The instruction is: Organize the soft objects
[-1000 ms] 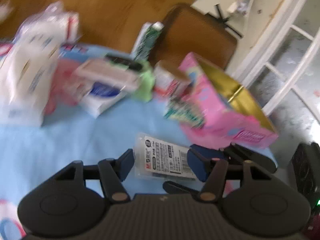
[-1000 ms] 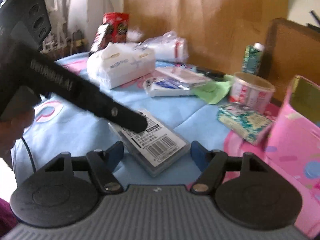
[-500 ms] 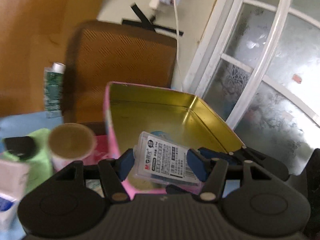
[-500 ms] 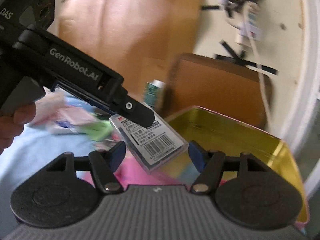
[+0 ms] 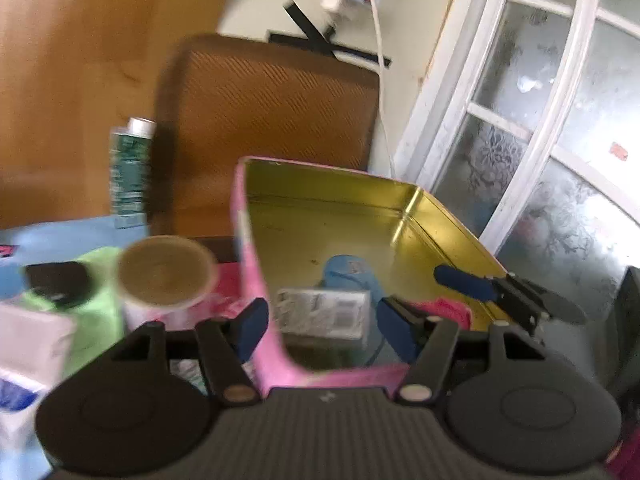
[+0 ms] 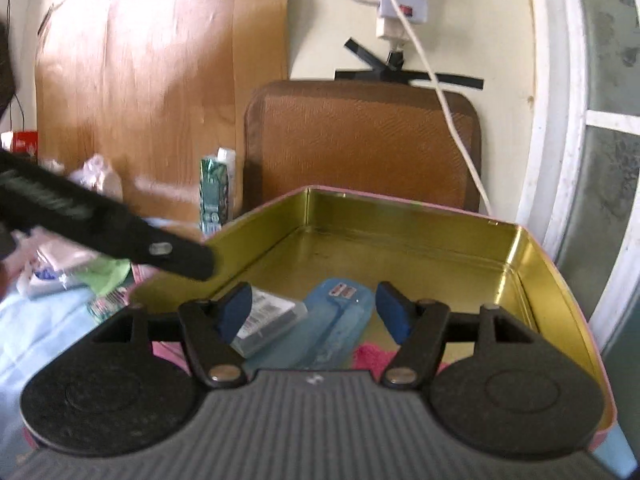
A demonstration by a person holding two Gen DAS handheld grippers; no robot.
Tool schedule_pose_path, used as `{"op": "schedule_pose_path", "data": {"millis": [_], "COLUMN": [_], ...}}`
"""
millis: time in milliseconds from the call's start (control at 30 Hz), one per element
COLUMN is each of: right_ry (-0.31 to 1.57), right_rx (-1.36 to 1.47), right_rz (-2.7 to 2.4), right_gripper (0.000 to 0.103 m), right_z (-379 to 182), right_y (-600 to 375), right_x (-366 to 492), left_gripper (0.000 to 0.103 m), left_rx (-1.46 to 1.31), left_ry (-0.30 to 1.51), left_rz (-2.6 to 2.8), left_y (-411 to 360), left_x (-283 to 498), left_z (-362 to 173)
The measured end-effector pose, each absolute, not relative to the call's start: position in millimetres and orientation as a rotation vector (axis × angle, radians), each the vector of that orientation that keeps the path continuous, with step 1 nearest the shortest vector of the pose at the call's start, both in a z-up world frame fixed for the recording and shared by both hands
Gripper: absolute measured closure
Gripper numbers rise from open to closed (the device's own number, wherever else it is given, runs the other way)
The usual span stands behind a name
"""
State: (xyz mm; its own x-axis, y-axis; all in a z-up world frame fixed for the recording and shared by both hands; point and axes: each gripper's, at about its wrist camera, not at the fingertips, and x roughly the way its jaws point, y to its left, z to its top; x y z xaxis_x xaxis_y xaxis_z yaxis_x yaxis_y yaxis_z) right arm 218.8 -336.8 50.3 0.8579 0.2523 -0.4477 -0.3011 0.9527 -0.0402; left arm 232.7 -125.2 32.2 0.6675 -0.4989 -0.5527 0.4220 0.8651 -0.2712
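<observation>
Standing parted, the left gripper has just opened wider, releasing a clear barcoded packet; right gripper open, empty. Packet lies inside the gold-lined pink tin, against a blue case, near a pink cloth.

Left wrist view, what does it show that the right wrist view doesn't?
Only the left wrist view shows the paper cup and a black item lying on green cloth. Only the right wrist view shows a red box and a crumpled plastic bag. Both show the pink tin, with the barcoded clear case and a blue plastic item inside it, and the green carton.
</observation>
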Motion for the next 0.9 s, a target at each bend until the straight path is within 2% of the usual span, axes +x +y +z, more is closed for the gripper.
{"op": "schedule_pose_path", "data": {"millis": [133,300,500,600,667,900], "right_ry": [0.431,0.444,0.559,0.618,0.644,0.803], "right_rx": [-0.076,-0.010,0.012,0.028,0.034,0.194], "right_rz": [0.319,0.479,0.626,0.646,0.637,0.518], "right_gripper": [0.043,0.043,0.042,0.037,0.026,0.026], "right_z": [59.0,66.5,46.7,36.6,32.0,9.9], "right_y": [-324.0,-278.2,-187.8,-152.7,-135.5,-123.6], "right_x": [206.5,195.0,215.9,240.2,259.5,305.8], "left_gripper": [0.042,0.042,0.042,0.042,0.041,0.039], "left_rx": [-0.109,-0.070,-0.104,-0.121,-0.115,-0.077], "left_ry": [0.620,0.601,0.627,0.611,0.596,0.520], "left_rz": [-0.418,-0.172,-0.025,-0.008,-0.029,-0.065], "left_y": [-68.5,8.3,68.3,75.8,73.5,65.0], "left_x": [199.9,168.2,155.0,149.5,146.1,134.4], "left_z": [25.8,-2.2,-33.3,-40.0,-40.9,-37.3]}}
